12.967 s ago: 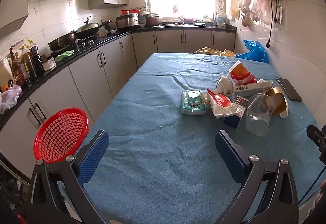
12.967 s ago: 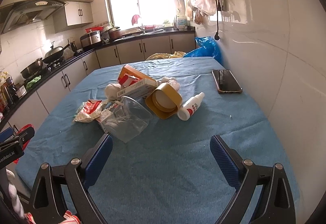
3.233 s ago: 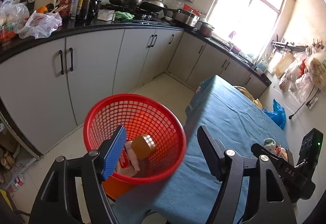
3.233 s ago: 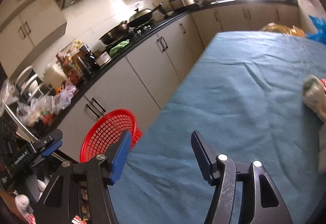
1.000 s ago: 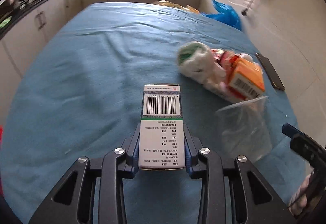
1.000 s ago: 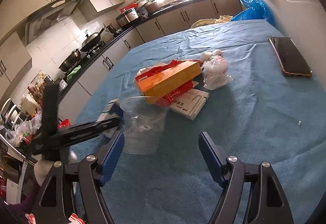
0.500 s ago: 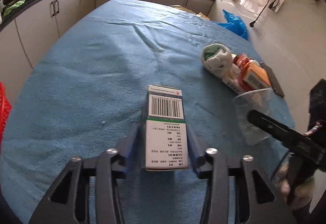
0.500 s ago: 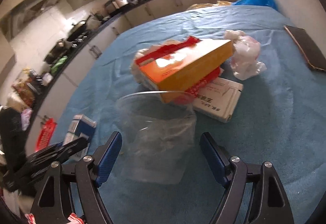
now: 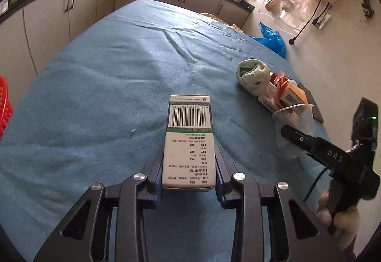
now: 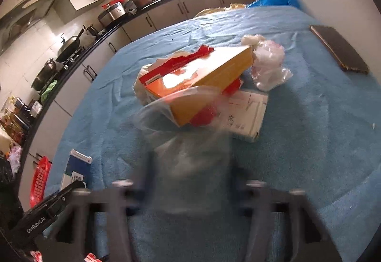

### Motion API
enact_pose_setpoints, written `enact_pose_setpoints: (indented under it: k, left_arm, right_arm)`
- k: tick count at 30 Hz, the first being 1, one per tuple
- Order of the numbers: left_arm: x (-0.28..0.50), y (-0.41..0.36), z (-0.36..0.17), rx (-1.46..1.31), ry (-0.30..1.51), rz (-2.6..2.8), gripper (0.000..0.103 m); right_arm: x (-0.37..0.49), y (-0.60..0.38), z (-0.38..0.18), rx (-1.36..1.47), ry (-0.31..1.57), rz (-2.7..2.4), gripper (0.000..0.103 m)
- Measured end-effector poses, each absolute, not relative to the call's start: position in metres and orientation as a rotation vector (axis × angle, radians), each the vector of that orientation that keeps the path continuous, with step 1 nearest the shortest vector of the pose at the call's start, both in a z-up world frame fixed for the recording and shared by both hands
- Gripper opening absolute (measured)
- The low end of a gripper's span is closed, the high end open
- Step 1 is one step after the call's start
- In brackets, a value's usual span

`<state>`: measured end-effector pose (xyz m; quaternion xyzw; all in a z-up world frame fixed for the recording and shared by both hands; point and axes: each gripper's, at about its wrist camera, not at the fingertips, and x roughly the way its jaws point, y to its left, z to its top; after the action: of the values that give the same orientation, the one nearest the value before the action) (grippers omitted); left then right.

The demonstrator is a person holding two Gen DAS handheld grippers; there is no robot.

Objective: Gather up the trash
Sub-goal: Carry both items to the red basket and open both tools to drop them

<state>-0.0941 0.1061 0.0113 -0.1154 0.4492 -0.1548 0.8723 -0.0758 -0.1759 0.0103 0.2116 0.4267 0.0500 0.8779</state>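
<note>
Kitchen setting: blue-clothed surface (image 9: 100,85) with cabinets and a cooktop counter behind it. Red mesh basket (image 9: 5,104) visible only as a sliver at the surface's left edge; contents hidden in both views.

Left claw (image 9: 189,166) clenched on a white medicine box (image 9: 189,142), barcode panel facing up, pads pressing both long sides, far end of box projecting past the fingertips. Jaws just closed inward after a brief loosening, box between them throughout. Whether box is lifted clear of the cloth or grazing it: cannot tell.

Right claw (image 10: 190,181) heavily blurred in its own view; jaws just closed in, clear plastic cup (image 10: 188,133) between them. From left wrist view, one dark finger lying against cup wall (image 9: 294,133), cup tilted with rim toward the pile. Grip read as clamped on the cup. Cup appears to hold nothing; clear walls show only items behind.

Remaining pile beyond the cup: orange carton (image 10: 204,85) with torn red wrapper on top, leaning over flat white box (image 10: 247,114); crumpled white plastic bag (image 10: 269,69) just beside; rolled white-green pack (image 9: 253,76) at far side. Dark phone (image 10: 339,49) lying well apart, near the wall.
</note>
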Motion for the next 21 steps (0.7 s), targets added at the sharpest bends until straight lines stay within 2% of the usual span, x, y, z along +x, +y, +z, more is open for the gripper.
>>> enact_pose_setpoints:
  k: [9, 21]
  left_arm:
    - [-0.127, 0.186, 0.040, -0.346, 0.839, -0.242, 0.033]
    - [-0.181, 0.293, 0.075, -0.447, 0.655, -0.055, 0.033]
  right_arm:
    - [-0.089, -0.162, 0.019, 0.455, 0.883, 0.156, 0.053]
    - [-0.089, -0.053, 0.059, 0.280, 0.837, 0.375, 0.053]
